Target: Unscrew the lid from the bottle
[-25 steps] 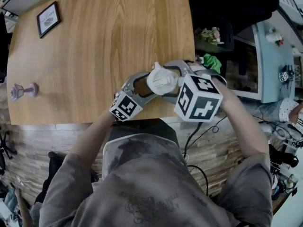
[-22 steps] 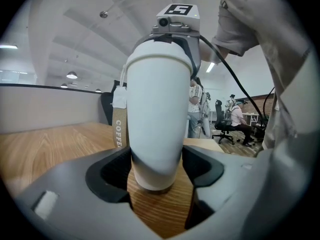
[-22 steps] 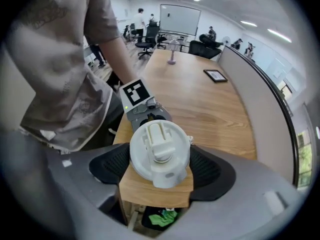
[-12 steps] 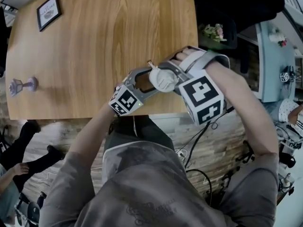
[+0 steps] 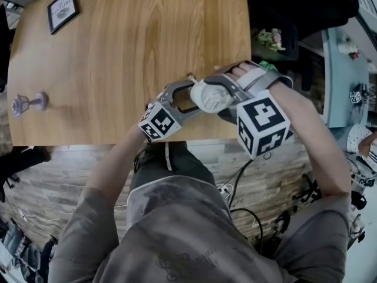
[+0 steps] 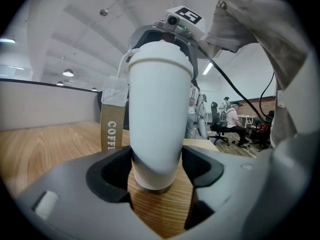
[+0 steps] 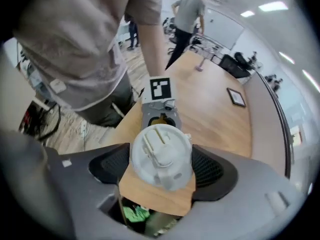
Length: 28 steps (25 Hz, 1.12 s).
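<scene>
A white bottle point(image 6: 159, 119) stands upright on the wooden table point(image 5: 118, 63), close to its near edge. My left gripper point(image 6: 159, 171) comes in almost level and is shut on the bottle's lower body, with both dark pads point(image 6: 116, 170) against it. A tan strap point(image 6: 111, 126) hangs from the bottle's top. The white lid point(image 7: 161, 154) has a raised flip tab, and my right gripper point(image 7: 160, 166) reaches down from above and is shut on its rim. In the head view the lid point(image 5: 211, 96) shows between the left gripper point(image 5: 189, 97) and the right gripper point(image 5: 219, 97).
A framed picture point(image 5: 63, 10) lies at the table's far left corner and a small pale purple object point(image 5: 28, 103) at its left edge. The table's near edge point(image 5: 118, 141) runs just behind the grippers. Something green point(image 7: 134, 214) lies below that edge. People and office chairs point(image 6: 225, 124) are in the background.
My right gripper has twisted about the lid, its marker cube swinging to the right. The left gripper and the bottle have stayed put.
</scene>
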### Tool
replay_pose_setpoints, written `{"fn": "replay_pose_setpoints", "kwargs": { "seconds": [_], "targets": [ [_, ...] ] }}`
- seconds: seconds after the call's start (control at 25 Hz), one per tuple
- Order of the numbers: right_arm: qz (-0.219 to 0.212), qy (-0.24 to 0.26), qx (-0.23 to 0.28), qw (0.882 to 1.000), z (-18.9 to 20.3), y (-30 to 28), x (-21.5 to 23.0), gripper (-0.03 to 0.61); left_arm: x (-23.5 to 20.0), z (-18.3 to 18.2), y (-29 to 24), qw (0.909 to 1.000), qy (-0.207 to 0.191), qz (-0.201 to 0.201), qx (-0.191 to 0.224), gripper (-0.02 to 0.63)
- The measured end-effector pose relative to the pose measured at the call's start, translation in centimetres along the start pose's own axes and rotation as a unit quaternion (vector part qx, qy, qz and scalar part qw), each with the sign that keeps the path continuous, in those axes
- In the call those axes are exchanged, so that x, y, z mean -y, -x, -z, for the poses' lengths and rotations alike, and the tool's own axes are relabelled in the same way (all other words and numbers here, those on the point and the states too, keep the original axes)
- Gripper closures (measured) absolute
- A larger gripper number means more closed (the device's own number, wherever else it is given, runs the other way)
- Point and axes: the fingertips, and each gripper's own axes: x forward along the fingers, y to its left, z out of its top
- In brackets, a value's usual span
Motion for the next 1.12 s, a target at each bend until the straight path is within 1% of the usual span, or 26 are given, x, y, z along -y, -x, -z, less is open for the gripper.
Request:
{"fn": "replay_pose_setpoints", "kwargs": {
  "seconds": [0.04, 0.08, 0.12, 0.16, 0.2, 0.28, 0.32, 0.36, 0.44, 0.48, 0.52, 0.56, 0.6, 0.64, 0.68, 0.76, 0.84, 0.88, 0.92, 1.0, 1.04, 1.12],
  "targets": [
    [0.005, -0.049, 0.027, 0.998, -0.4, 0.3, 0.1, 0.193, 0.0, 0.1, 0.0, 1.0000, 0.000, -0.001, -0.001, 0.303],
    [0.011, -0.101, 0.055, 0.993, -0.6, 0.7, 0.3, 0.182, -0.1, 0.1, 0.0, 1.0000, -0.001, -0.002, -0.001, 0.304],
    [0.018, -0.154, 0.081, 0.985, -0.8, 1.1, 0.5, 0.171, -0.2, 0.1, 0.0, 1.0000, -0.001, -0.003, -0.001, 0.304],
    [0.028, -0.208, 0.104, 0.972, -0.9, 1.5, 0.7, 0.164, -0.2, 0.1, -0.1, 1.0000, -0.001, -0.003, -0.001, 0.304],
    [0.041, -0.263, 0.122, 0.956, -0.8, 1.8, 0.9, 0.159, -0.1, 0.0, -0.1, 1.0000, 0.001, -0.003, -0.001, 0.304],
    [0.078, -0.364, 0.139, 0.918, -0.6, 2.2, 1.4, 0.145, 0.0, 0.0, -0.1, 1.0000, 0.002, -0.003, -0.001, 0.304],
    [0.103, -0.408, 0.141, 0.896, -0.4, 2.3, 1.8, 0.138, -0.1, 0.0, -0.1, 1.0000, 0.002, -0.003, -0.001, 0.304],
    [0.133, -0.448, 0.142, 0.872, -0.3, 2.5, 2.1, 0.138, -0.1, -0.1, -0.1, 1.0000, 0.002, -0.003, -0.001, 0.304],
    [0.190, -0.526, 0.147, 0.816, 0.0, 2.7, 2.8, 0.138, -0.1, -0.1, -0.2, 1.0000, 0.002, -0.003, 0.000, 0.304],
    [0.213, -0.560, 0.151, 0.787, 0.0, 2.7, 3.1, 0.138, -0.1, -0.1, -0.2, 1.0000, 0.002, -0.002, 0.000, 0.304],
    [0.235, -0.586, 0.151, 0.760, 0.1, 2.7, 3.4, 0.136, -0.1, -0.1, -0.1, 1.0000, 0.003, -0.002, 0.000, 0.302],
    [0.256, -0.605, 0.147, 0.740, 0.4, 2.6, 3.7, 0.137, 0.0, -0.1, -0.1, 1.0000, 0.003, -0.002, 0.000, 0.302],
    [0.273, -0.617, 0.137, 0.726, 0.7, 2.4, 3.9, 0.137, -0.1, -0.1, -0.2, 1.0000, 0.004, -0.001, 0.001, 0.304],
    [0.282, -0.625, 0.127, 0.717, 1.1, 2.0, 4.0, 0.137, -0.1, -0.1, -0.2, 1.0000, 0.004, -0.001, 0.001, 0.304],
    [0.284, -0.631, 0.119, 0.712, 1.3, 1.6, 4.0, 0.137, -0.1, -0.2, -0.2, 1.0000, 0.004, -0.001, 0.002, 0.302],
    [0.279, -0.634, 0.111, 0.712, 1.5, 1.1, 4.0, 0.138, -0.1, -0.2, -0.2, 1.0000, 0.004, 0.000, 0.003, 0.303],
    [0.276, -0.629, 0.110, 0.718, 1.5, 1.0, 4.1, 0.138, -0.1, -0.2, -0.2, 1.0000, 0.007, 0.000, 0.005, 0.304],
    [0.271, -0.625, 0.109, 0.724, 1.5, 1.0, 4.1, 0.138, -0.1, -0.2, -0.1, 0.9999, 0.010, 0.000, 0.006, 0.304],
    [0.264, -0.618, 0.108, 0.732, 1.5, 1.0, 4.1, 0.137, -0.1, -0.2, -0.1, 0.9999, 0.012, 0.000, 0.006, 0.304],
    [0.245, -0.598, 0.108, 0.755, 1.4, 1.1, 4.1, 0.143, -0.1, -0.2, -0.1, 0.9999, 0.015, -0.001, 0.008, 0.305],
    [0.233, -0.584, 0.110, 0.770, 1.3, 1.0, 4.1, 0.144, -0.1, -0.2, -0.2, 0.9999, 0.015, -0.001, 0.008, 0.305],
    [0.210, -0.543, 0.116, 0.805, 1.0, 1.0, 3.9, 0.146, -0.1, -0.3, -0.2, 0.9999, 0.014, -0.001, 0.008, 0.305]
  ]
}}
